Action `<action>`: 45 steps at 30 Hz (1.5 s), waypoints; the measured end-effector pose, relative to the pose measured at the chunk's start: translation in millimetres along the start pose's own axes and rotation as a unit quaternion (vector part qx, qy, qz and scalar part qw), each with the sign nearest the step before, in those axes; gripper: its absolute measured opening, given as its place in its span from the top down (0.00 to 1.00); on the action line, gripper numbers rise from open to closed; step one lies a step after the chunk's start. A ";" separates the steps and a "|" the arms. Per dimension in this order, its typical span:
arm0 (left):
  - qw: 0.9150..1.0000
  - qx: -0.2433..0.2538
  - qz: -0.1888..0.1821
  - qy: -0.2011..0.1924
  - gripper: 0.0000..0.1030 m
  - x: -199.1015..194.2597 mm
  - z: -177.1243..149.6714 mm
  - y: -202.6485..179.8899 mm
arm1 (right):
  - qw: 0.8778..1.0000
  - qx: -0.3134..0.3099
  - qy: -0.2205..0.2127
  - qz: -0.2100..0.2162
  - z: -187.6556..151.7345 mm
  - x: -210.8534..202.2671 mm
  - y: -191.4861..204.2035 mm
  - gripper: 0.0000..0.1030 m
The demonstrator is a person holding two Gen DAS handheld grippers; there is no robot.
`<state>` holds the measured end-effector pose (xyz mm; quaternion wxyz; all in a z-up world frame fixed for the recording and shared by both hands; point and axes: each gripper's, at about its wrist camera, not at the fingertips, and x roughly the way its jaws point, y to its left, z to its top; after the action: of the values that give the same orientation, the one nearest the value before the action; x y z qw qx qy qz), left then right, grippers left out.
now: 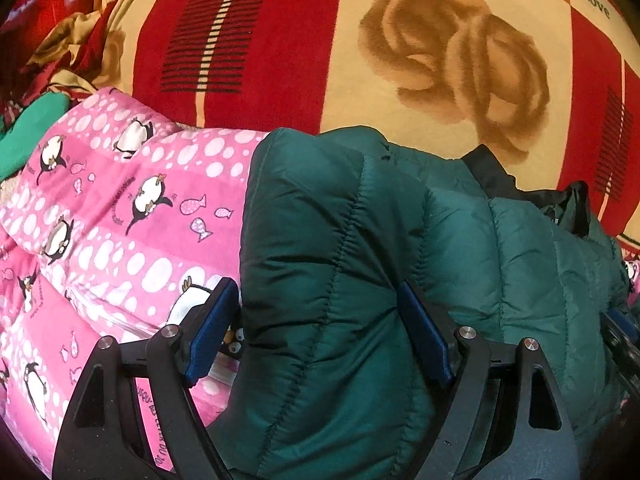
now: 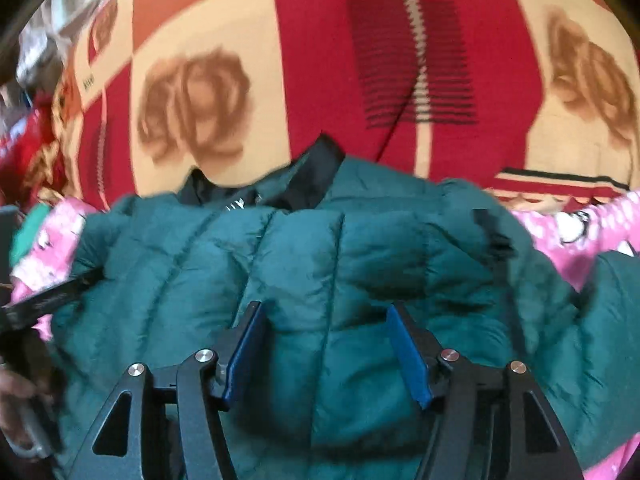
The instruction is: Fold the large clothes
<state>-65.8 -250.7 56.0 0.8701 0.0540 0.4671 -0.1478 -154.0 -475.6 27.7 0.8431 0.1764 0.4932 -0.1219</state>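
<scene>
A dark green puffer jacket [image 1: 352, 240] lies bunched on a pink penguin-print blanket [image 1: 120, 220]. My left gripper [image 1: 316, 286] stands wide over the jacket's left end. A thick fold fills most of the gap, and a strip of pink shows beside the left pad [image 1: 212, 332]. In the right wrist view the jacket [image 2: 312, 264] spreads below, its black collar lining [image 2: 316, 172] at the far edge. My right gripper [image 2: 325, 307] hovers over the quilted middle with its blue pads [image 2: 408, 356] apart and not pressing on the cloth.
A red, cream and orange bedspread [image 1: 400, 20] with brown rose prints covers the bed beyond the jacket. Crumpled red and green cloth [image 1: 48, 60] is piled at the far left. A hand [image 2: 16, 408] and dark gripper part [image 2: 44, 300] show at the left edge.
</scene>
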 end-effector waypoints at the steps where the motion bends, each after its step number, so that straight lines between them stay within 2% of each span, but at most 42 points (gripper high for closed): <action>1: 1.000 0.003 0.001 -0.003 0.20 1.0 -0.2 0.5 | 1.000 -0.001 0.005 -0.007 0.6 8.2 0.1 0.41; 6: 1.000 0.007 0.005 -0.008 0.20 -0.7 -2.9 -3.0 | 1.000 0.007 0.008 -0.016 -5.5 20.7 -3.3 0.41; 12: 1.000 0.005 -0.003 -0.008 0.20 -8.6 -4.0 -3.9 | 1.000 0.028 0.002 0.001 -2.0 -6.5 -15.3 0.41; 16: 1.000 0.002 -0.026 -0.015 0.20 -32.6 -5.1 -5.1 | 0.999 0.033 -0.016 -0.010 -7.7 -31.1 -26.3 0.41; 20: 0.998 0.012 -0.046 -0.044 0.20 -57.7 -7.5 -12.2 | 0.999 0.043 -0.006 -0.015 -12.7 -30.2 -40.8 0.41; 22: 0.997 0.021 -0.056 -0.041 0.20 -58.6 -7.0 -17.8 | 0.999 0.047 -0.003 -0.017 -17.8 -30.0 -49.1 0.41; 25: 0.998 0.033 -0.051 -0.025 0.20 -48.8 -10.5 -29.2 | 0.999 0.051 0.006 -0.015 -21.6 -24.3 -53.6 0.41; 28: 0.998 0.049 -0.030 -0.023 0.20 -37.2 -14.2 -33.1 | 0.998 0.056 0.009 -0.013 -25.7 -17.9 -56.0 0.41; 33: 0.998 0.052 -0.022 -0.030 0.19 -31.1 -17.2 -34.5 | 0.998 0.063 0.011 -0.006 -28.7 -8.4 -59.3 0.40; 38: 0.997 0.059 -0.013 -0.044 0.17 -26.0 -21.4 -36.0 | 0.999 0.042 0.012 -0.028 -29.3 -4.6 -51.2 0.40; 43: 0.997 0.063 -0.011 -0.045 0.16 -26.7 -22.2 -36.3 | 0.998 0.060 0.010 -0.032 -26.8 -22.4 -47.7 0.40; 45: 0.997 0.061 -0.011 -0.044 0.16 -31.0 -23.3 -34.8 | 0.998 0.057 -0.003 -0.027 -28.8 -31.5 -42.7 0.33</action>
<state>-111.2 -272.0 70.2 0.8833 0.0952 0.4189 -0.1878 -208.2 -501.4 34.6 0.8294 0.2105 0.4876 -0.1734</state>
